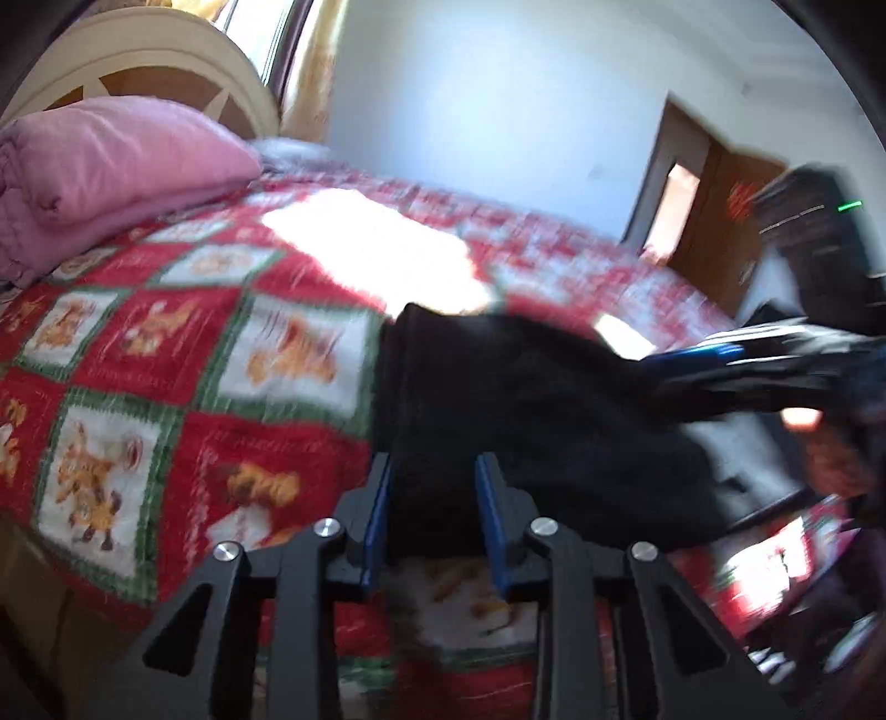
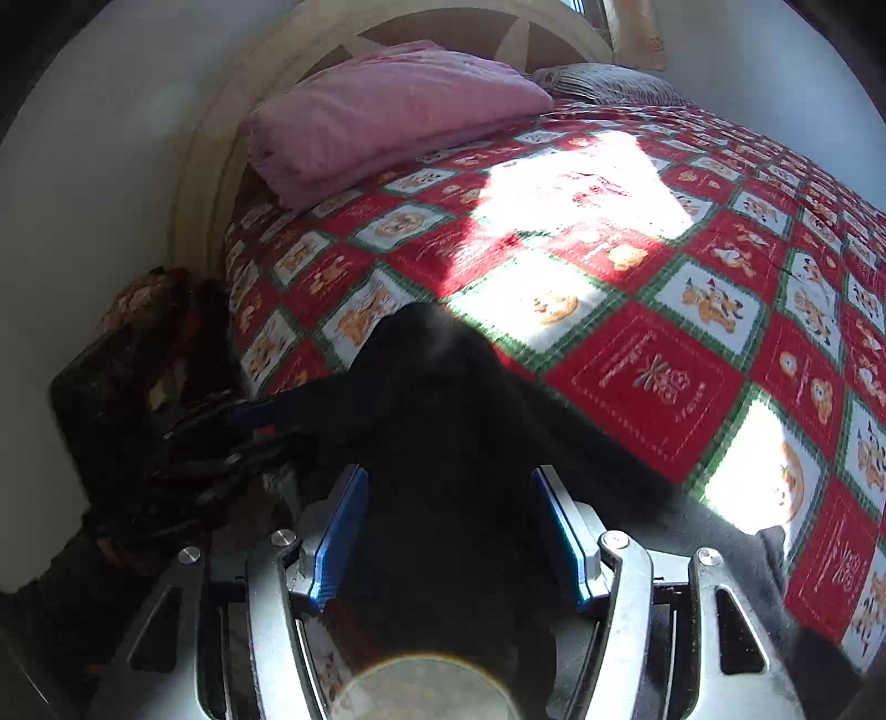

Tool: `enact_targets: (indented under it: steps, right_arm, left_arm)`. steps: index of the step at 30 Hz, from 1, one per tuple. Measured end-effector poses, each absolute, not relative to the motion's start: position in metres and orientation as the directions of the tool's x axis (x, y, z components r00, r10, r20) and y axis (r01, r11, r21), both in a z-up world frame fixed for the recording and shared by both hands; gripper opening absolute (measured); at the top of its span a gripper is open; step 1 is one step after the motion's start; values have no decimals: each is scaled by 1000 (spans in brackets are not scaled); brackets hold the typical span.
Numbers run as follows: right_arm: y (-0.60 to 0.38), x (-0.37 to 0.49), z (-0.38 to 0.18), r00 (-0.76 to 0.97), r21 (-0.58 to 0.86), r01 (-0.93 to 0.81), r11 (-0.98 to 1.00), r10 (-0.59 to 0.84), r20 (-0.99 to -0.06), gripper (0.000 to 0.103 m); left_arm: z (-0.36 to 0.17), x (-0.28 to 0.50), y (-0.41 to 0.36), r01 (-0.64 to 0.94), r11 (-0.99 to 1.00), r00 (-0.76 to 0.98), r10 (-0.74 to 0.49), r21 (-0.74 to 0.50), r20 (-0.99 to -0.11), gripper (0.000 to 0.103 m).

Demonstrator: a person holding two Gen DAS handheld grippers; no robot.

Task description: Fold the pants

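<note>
The black pants point(image 1: 526, 387) lie bunched on a red, white and green patchwork quilt point(image 1: 194, 332) near the bed's edge. My left gripper point(image 1: 434, 487) stands part open, with the near edge of the pants in the gap between its blue pads; I see no firm pinch. In the right wrist view the pants point(image 2: 432, 376) run up from between the wide-apart fingers of my right gripper point(image 2: 448, 498), which is open over the dark cloth. The right gripper point(image 1: 720, 360) shows blurred at the right, and the left gripper point(image 2: 249, 415) touches the left side of the pants.
A pink folded blanket point(image 2: 387, 111) and a grey pillow point(image 2: 603, 83) lie at the cream headboard point(image 1: 138, 50). A bright sun patch falls on the quilt point(image 2: 581, 183). A wooden door point(image 1: 714, 221) stands past the bed. A hand point(image 1: 803, 418) holds the right gripper.
</note>
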State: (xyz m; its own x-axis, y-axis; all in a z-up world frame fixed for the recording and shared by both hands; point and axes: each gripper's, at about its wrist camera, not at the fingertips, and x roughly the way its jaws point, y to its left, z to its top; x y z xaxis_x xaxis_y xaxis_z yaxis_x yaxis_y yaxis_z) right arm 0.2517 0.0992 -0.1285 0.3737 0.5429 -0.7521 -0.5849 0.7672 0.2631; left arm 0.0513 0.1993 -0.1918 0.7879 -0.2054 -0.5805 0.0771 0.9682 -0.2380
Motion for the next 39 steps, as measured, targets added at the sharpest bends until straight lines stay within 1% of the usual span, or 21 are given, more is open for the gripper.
enact_targets:
  steps: [2, 4, 5, 7, 9, 10, 13, 15, 17, 18, 20, 23, 24, 25, 26, 27, 28, 32, 34, 37, 39]
  right_arm:
    - [109, 236, -145, 297, 306, -625, 718, 582, -757, 62]
    - [123, 223, -168, 289, 232, -650, 724, 518, -805, 62]
    - [126, 216, -171, 326, 190, -662, 725, 506, -799, 62]
    - [127, 211, -167, 346, 175, -667, 724, 509, -788, 62]
    - [115, 214, -158, 346, 217, -645, 733, 533, -772, 62]
    - [104, 214, -149, 364, 233, -634, 737, 550, -752, 62]
    - [56, 217, -124, 455, 241, -569, 786, 545, -705, 62]
    - [11, 225, -113, 516, 274, -465, 842, 510, -688, 62]
    - [-39, 239, -111, 542, 362, -319, 876, 482, -689, 61]
    - [-60, 248, -113, 541, 416, -262, 871, 489, -684, 59]
    - [-84, 267, -126, 512, 476, -188, 859, 499, -699, 56]
    - [-92, 289, -150, 439, 532, -147, 834, 537, -720, 52]
    - [-91, 294, -159, 414, 558, -139, 818, 559, -718, 47]
    - [-88, 297, -166, 392, 580, -127, 804, 578, -716, 28]
    - [-86, 296, -171, 378, 585, -119, 802, 581, -720, 17]
    - [-84, 296, -170, 387, 588, -118, 801, 582, -715, 11]
    - [-84, 294, -166, 399, 600, -124, 790, 593, -699, 8]
    - [-92, 277, -130, 504, 616, -180, 767, 610, -612, 5]
    - [-100, 279, -133, 514, 594, -148, 791, 575, -637, 5]
    - [-103, 289, -172, 454, 579, -88, 811, 550, -701, 5]
    - [-106, 288, -182, 463, 598, -94, 796, 567, -681, 5]
  left_arm:
    - [-191, 45, 204, 66, 964, 791, -209, -259, -575, 41]
    - [-191, 38, 208, 39, 972, 794, -172, -233, -584, 55]
    - [-192, 35, 211, 30, 974, 792, -159, -224, -589, 59]
    - [-193, 31, 221, 6, 968, 792, -159, -253, -590, 63]
    - [-187, 27, 225, -22, 967, 805, -134, -255, -578, 63]
    - [-184, 26, 225, -33, 971, 812, -111, -236, -572, 60]
    - [-168, 28, 216, -28, 978, 843, -88, -206, -531, 60]
    - [-157, 30, 203, 12, 979, 856, -115, -203, -504, 60]
    - [-150, 35, 188, 51, 981, 854, -139, -185, -501, 60]
    - [-148, 37, 179, 78, 981, 853, -158, -178, -498, 60]
    - [-146, 41, 163, 122, 980, 846, -185, -156, -500, 64]
    - [-162, 53, 144, 158, 983, 819, -182, -91, -544, 65]
    - [-169, 55, 141, 155, 986, 811, -167, -69, -560, 65]
    - [-178, 60, 141, 138, 989, 800, -139, -46, -584, 65]
    - [-185, 62, 142, 126, 992, 794, -115, -24, -596, 65]
    - [-186, 58, 142, 129, 992, 809, -112, -12, -577, 65]
    - [-185, 56, 142, 132, 991, 811, -113, -9, -574, 65]
    - [-185, 57, 138, 131, 991, 808, -87, 34, -583, 68]
    - [-188, 56, 137, 126, 991, 821, -79, 45, -566, 70]
    - [-189, 57, 138, 120, 992, 829, -75, 45, -554, 72]
    - [-189, 56, 139, 124, 991, 828, -72, 56, -556, 73]
